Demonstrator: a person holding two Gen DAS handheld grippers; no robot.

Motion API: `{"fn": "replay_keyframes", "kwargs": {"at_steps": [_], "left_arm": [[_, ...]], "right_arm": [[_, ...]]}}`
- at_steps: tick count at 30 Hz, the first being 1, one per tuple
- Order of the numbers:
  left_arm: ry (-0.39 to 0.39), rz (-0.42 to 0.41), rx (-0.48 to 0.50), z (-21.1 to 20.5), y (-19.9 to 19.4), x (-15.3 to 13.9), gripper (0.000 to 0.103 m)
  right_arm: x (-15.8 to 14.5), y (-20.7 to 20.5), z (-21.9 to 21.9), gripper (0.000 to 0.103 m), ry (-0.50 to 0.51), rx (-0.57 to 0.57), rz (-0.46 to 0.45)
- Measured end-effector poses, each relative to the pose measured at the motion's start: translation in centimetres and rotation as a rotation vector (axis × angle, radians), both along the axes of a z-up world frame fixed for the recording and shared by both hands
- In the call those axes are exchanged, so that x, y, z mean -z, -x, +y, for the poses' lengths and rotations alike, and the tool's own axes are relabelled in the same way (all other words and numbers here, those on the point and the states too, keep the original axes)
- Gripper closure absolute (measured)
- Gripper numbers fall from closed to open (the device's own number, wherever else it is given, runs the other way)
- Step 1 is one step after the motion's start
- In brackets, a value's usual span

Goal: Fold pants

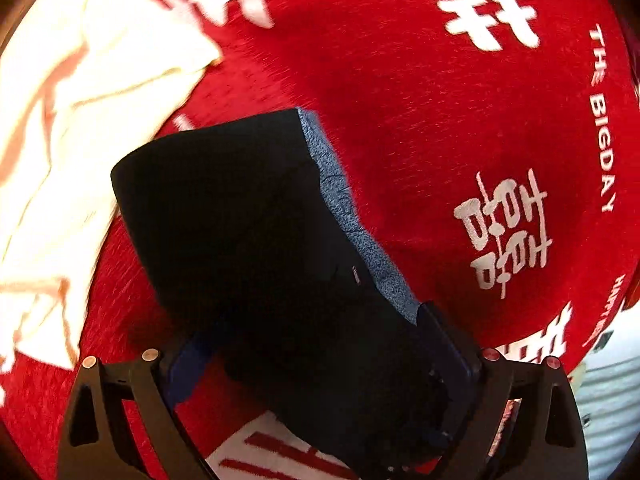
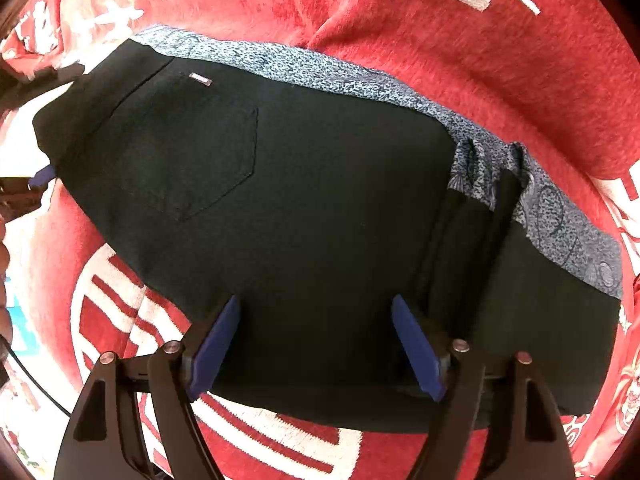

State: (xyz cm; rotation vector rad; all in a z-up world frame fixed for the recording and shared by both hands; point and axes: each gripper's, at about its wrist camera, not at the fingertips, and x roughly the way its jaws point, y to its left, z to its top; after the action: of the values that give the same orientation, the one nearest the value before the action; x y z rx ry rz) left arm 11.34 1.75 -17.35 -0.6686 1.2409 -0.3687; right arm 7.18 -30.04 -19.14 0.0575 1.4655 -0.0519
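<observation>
Pants [image 2: 304, 208] lie folded flat on the red blanket [image 2: 460, 60], soft, floppy, light; your left gripper [image 1: 320, 376] has them bunched between wide-set jaws, grip unclear, right gripper [image 2: 316, 344] hovers wide open, empty — pinch the stacked hem edge, all layers.

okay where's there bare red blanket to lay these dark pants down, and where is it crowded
Bare room: the red blanket between the folded dark pants, the white characters along the top and the "THE BIGDAY" lettering. Crowded: the side where the cream cloth sprawls, its edge close beside the pants. The left gripper and right gripper both sit at the pants.
</observation>
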Motion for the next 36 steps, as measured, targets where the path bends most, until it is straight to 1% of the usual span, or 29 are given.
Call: {"fn": "replay_keyframes", "kwargs": {"at_steps": [1,3,5,7,8,9,10,11,12,14,17,18,19,21,24,26,28,29,30,32,34,35,36], "left_arm": [[-0.034,0.013,0.003,-0.3,-0.3,0.4,0.008],[-0.098,0.067,-0.005,-0.6,-0.8,1.8,0.008],[-0.134,0.053,-0.015,-1.0,-0.6,1.7,0.008],[-0.246,0.048,-0.006,-1.8,-0.6,1.2,0.023],[-0.338,0.042,0.004,-2.5,-0.6,0.9,0.045],[-0.443,0.030,0.034,-3.2,-0.5,0.8,0.059],[-0.487,0.012,0.060,-3.6,-0.3,0.6,0.062],[-0.528,-0.031,0.087,-4.2,0.0,0.0,0.067],[-0.567,-0.063,0.113,-4.8,0.3,-0.4,0.068],[-0.725,-0.171,0.207,-7.7,1.4,-1.3,0.068],[-0.927,-0.306,0.327,-10.8,3.3,-1.4,0.068],[-0.975,-0.344,0.358,-11.6,4.0,-1.3,0.068],[-1.006,-0.371,0.379,-12.1,4.5,-1.1,0.068],[-1.038,-0.391,0.396,-12.2,4.7,-1.4,0.068],[-1.061,-0.400,0.411,-13.0,4.6,-0.9,0.068],[-1.065,-0.403,0.416,-13.0,4.6,-0.9,0.068],[-1.075,-0.407,0.420,-13.2,4.7,-0.7,0.068],[-1.081,-0.410,0.421,-13.3,4.7,-0.7,0.068],[-1.083,-0.411,0.420,-12.5,5.0,-0.9,0.068],[-1.084,-0.408,0.414,-12.0,4.6,-0.9,0.068],[-1.083,-0.405,0.409,-12.1,4.5,-1.0,0.068],[-1.082,-0.409,0.412,-12.7,5.3,-1.0,0.068],[-1.080,-0.406,0.412,-12.7,5.3,-1.0,0.068]], "right_arm": [[0.0,0.0,-0.1,0.021,-0.003,0.000,-0.003],[0.0,0.0,-0.2,0.021,-0.010,0.003,-0.004],[-0.2,-0.2,-0.6,0.021,-0.026,0.014,-0.002],[-0.7,-0.5,-1.0,0.021,-0.052,0.030,0.003],[-1.1,-0.7,-1.4,0.021,-0.066,0.043,0.006],[-1.6,-1.0,-1.8,0.021,-0.074,0.054,0.005],[-2.3,-1.4,-2.3,0.021,-0.084,0.067,-0.004],[-3.3,-1.9,-2.8,0.021,-0.097,0.076,-0.021],[-4.1,-2.4,-3.1,0.021,-0.109,0.080,-0.032],[-5.9,-4.3,-3.8,0.021,-0.166,0.080,-0.045],[-7.6,-7.9,-4.2,0.021,-0.293,0.079,-0.015],[-7.9,-9.0,-4.0,0.021,-0.330,0.076,-0.003],[-8.3,-10.6,-3.5,0.020,-0.378,0.069,0.013],[-8.8,-13.9,-1.8,0.018,-0.456,0.034,0.058],[-8.8,-17.7,2.2,0.016,-0.498,-0.057,0.133],[-9.0,-20.1,6.2,0.016,-0.469,-0.165,0.163],[-8.7,-21.6,10.2,0.015,-0.439,-0.265,0.197],[-8.5,-21.6,11.4,0.015,-0.431,-0.290,0.214],[-7.7,-22.1,13.3,0.015,-0.404,-0.328,0.248],[-5.9,-22.3,15.5,0.015,-0.338,-0.374,0.318],[-4.3,-22.1,16.7,0.015,-0.289,-0.403,0.380],[-3.3,-22.0,16.9,0.017,-0.265,-0.404,0.413],[-2.6,-21.9,16.8,0.043,-0.256,-0.396,0.435]]}}
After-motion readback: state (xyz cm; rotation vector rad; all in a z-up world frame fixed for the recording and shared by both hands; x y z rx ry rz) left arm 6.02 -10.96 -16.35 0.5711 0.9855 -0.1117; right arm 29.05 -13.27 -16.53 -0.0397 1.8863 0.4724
